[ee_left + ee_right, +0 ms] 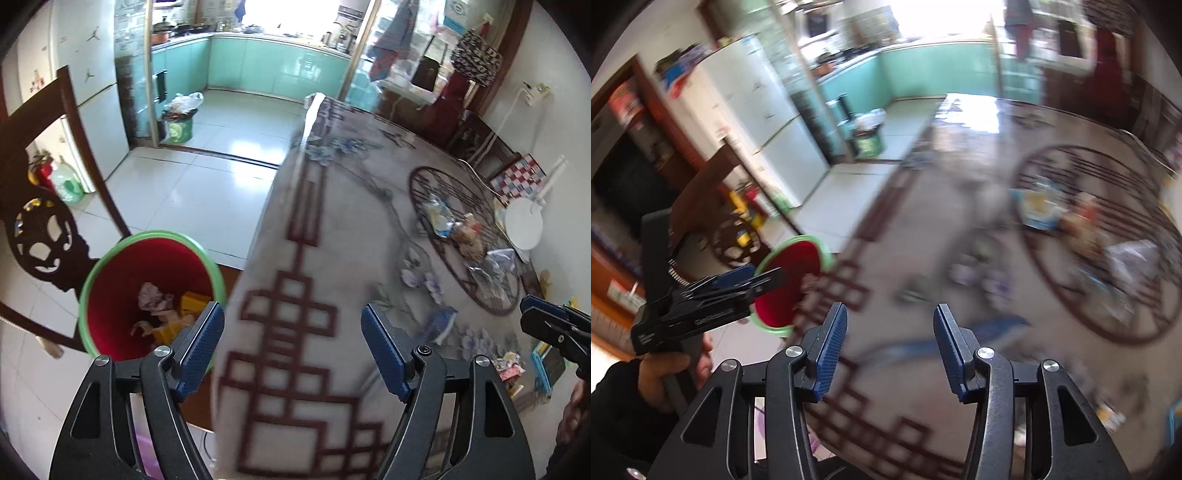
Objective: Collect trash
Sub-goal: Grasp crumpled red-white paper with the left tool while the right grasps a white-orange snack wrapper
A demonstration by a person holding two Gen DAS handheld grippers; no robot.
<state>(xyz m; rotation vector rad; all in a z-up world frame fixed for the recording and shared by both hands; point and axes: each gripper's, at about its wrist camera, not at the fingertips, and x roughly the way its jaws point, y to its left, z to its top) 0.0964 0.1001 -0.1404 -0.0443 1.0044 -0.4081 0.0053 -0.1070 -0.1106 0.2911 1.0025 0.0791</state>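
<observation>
Both wrist cameras looked forward along their fingers, from above the table's (332,229) near edge toward the kitchen. Each view took in the red bin (122,280) ahead to the left and the other gripper beside it.

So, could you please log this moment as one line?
left gripper: open, empty | right gripper: open, empty | red green-rimmed bin: holds trash | table: wrappers remain

Bin (122,295) on the floor left of the desk (332,240), crumpled trash (153,297) inside it, wrappers (441,216) on the desk's far right, chair (40,229) behind the bin.
</observation>
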